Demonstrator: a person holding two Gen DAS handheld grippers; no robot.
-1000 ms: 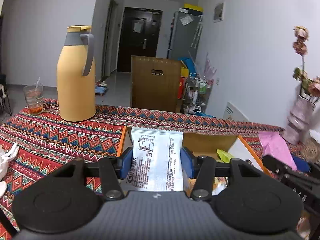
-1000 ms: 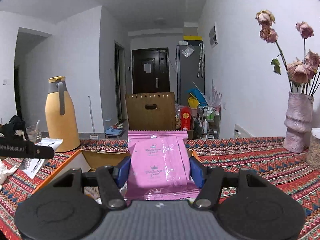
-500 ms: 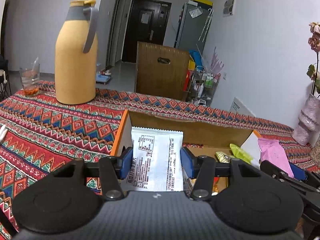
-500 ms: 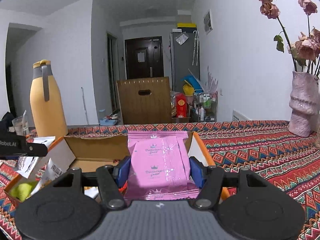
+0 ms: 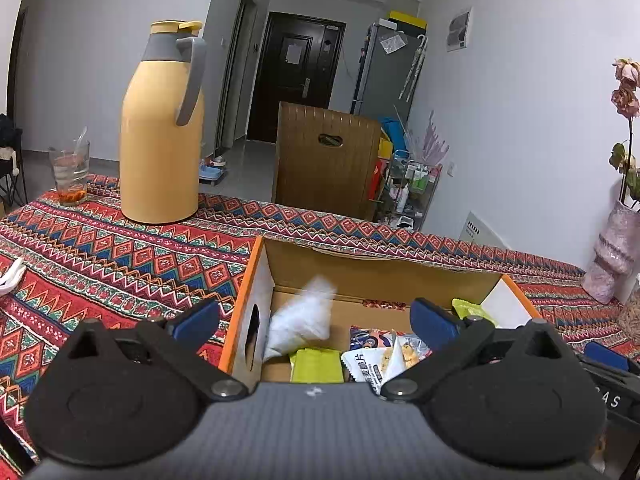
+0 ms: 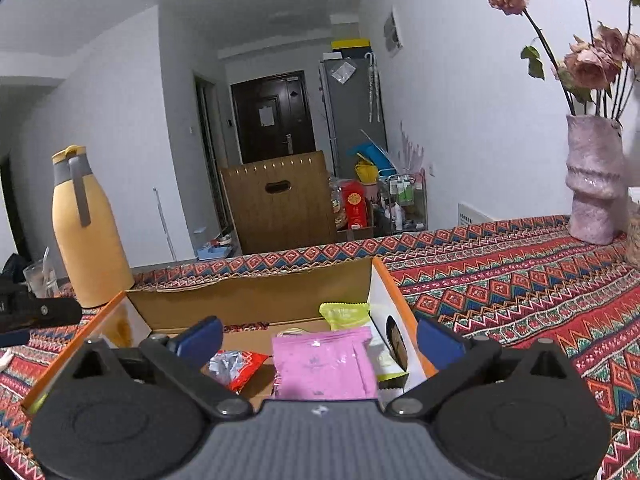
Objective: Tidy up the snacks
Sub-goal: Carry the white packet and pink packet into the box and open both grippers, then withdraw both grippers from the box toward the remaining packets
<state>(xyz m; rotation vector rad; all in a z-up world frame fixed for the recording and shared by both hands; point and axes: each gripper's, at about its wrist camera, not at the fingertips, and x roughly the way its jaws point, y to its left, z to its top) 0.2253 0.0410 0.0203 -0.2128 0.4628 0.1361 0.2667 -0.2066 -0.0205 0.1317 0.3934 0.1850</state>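
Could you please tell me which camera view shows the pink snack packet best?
The right wrist view: the pink snack packet lies sharp and whole in the cardboard box, free between the right gripper fingers, which have just been opening. The left wrist view shows nothing of it.

A tall yellow thermos jug [image 5: 162, 148] with a grey collar and handle stands upright on the counter [image 5: 120, 256], which is covered by a red zigzag-patterned cloth. Near it, toward the counter's far left corner, sits a drinking glass [image 5: 71, 174] with something reddish at the bottom. At the opposite end stands a pale pink vase [image 6: 594, 178] holding dried roses [image 6: 592, 64]. Beyond the counter — a wooden crate [image 5: 326, 162] with a handle slot, a grey fridge [image 5: 386, 72] and a dark door [image 5: 298, 80].
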